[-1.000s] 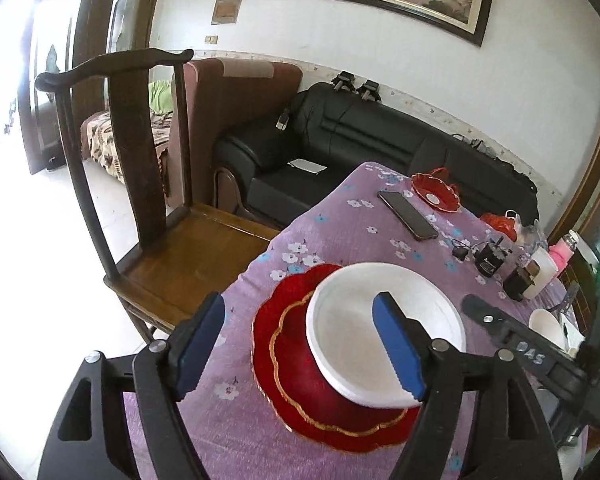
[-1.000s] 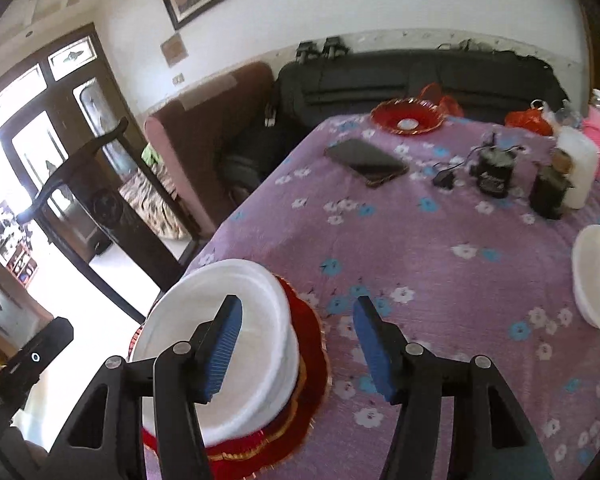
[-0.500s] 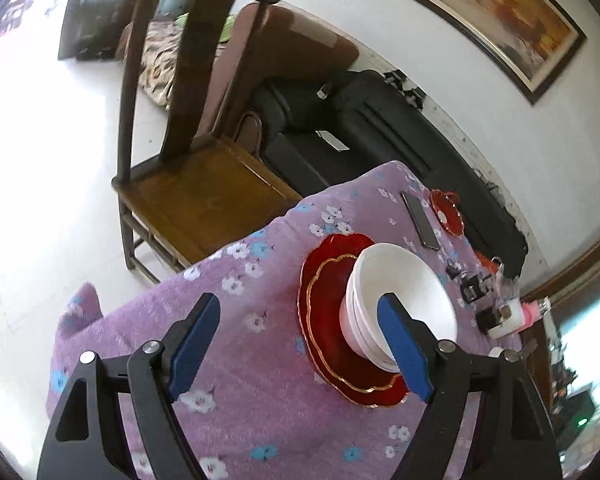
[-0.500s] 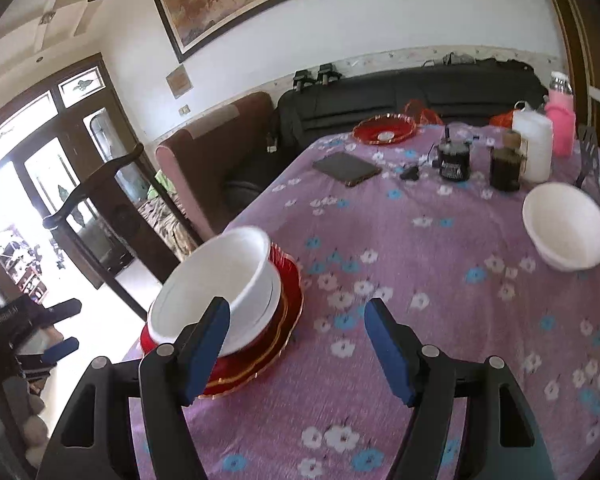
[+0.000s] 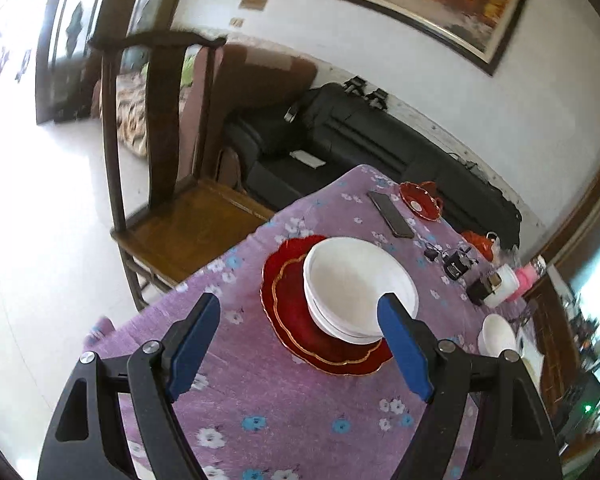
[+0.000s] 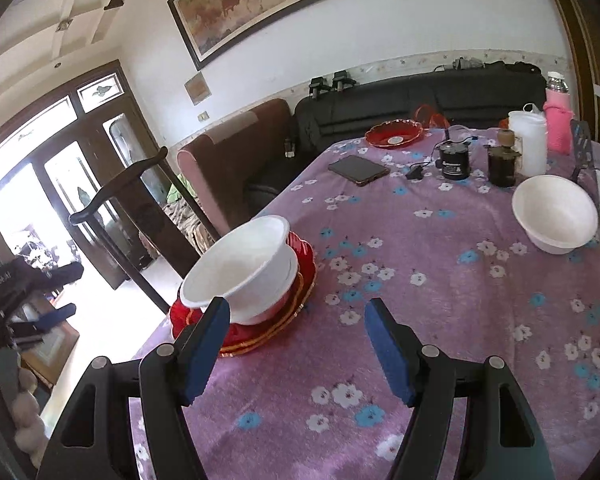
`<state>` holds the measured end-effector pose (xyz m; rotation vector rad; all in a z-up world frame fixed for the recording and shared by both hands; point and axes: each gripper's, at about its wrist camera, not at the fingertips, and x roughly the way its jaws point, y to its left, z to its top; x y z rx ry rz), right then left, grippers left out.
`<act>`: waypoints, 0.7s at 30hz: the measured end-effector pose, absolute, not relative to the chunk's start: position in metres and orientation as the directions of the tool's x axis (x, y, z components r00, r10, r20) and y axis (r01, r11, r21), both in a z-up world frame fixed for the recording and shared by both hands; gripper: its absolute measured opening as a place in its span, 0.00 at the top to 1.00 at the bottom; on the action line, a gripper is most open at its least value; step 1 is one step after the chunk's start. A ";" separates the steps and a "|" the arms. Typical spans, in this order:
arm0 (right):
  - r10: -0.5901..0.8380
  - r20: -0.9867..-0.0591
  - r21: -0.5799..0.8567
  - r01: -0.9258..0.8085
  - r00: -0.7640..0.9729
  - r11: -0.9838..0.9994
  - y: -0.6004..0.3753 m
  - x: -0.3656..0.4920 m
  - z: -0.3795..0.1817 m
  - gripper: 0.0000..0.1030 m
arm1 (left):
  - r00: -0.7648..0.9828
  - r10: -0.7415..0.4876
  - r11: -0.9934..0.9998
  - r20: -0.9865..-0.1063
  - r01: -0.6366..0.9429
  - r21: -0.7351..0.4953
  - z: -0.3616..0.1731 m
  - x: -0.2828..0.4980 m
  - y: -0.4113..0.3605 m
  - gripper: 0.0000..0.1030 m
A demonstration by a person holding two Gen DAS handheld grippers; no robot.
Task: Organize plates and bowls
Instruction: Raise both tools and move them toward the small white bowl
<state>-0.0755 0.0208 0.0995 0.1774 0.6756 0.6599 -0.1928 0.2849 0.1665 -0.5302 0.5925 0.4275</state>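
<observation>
A: Where's the lone white round bowl (image 6: pixel 555 216)?

B: Far right of the purple flowered surface (image 6: pixel 420 320), well apart from the stacked white bowls (image 6: pixel 240 272) on red scalloped plates (image 6: pixel 304 264).

A: Jaws?

B: Both grippers wide open, empty. It's probably light, slick, breakable; pinch the rim.

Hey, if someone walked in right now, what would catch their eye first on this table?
Probably the white bowls stacked on the red plates at the near left edge of the purple floral tablecloth. Next, a lone white bowl sits far right, apart from the stack.
</observation>
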 end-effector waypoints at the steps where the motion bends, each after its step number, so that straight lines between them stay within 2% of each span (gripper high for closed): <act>1: 0.614 -0.521 0.349 -0.508 0.593 0.787 0.017 -0.078 0.101 0.27 | 0.750 0.244 0.790 -0.614 -0.521 -0.322 0.171 -0.196 0.283 0.22; 9: 0.580 -0.473 0.241 -0.536 0.663 0.809 -0.002 -0.102 0.151 0.28 | 0.744 0.408 0.805 -0.530 -0.567 -0.176 0.204 -0.232 0.279 0.22; 13: 0.549 -0.451 0.133 -0.556 0.703 0.821 -0.008 -0.116 0.204 0.28 | 0.711 0.498 0.808 -0.495 -0.588 -0.031 0.224 -0.252 0.286 0.22; 16: 0.514 -0.406 0.053 -0.542 0.756 0.839 -0.019 -0.130 0.266 0.28 | 0.678 0.588 0.783 -0.441 -0.615 0.099 0.249 -0.272 0.298 0.22; 19: 0.499 -0.388 0.031 -0.530 0.775 0.847 -0.027 -0.137 0.325 0.28 | 0.607 0.716 0.694 -0.345 -0.671 0.262 0.283 -0.293 0.318 0.22; 21: 0.488 -0.373 0.026 -0.517 0.789 0.855 -0.030 -0.140 0.373 0.28 | 0.556 0.783 0.621 -0.278 -0.717 0.317 0.307 -0.304 0.333 0.22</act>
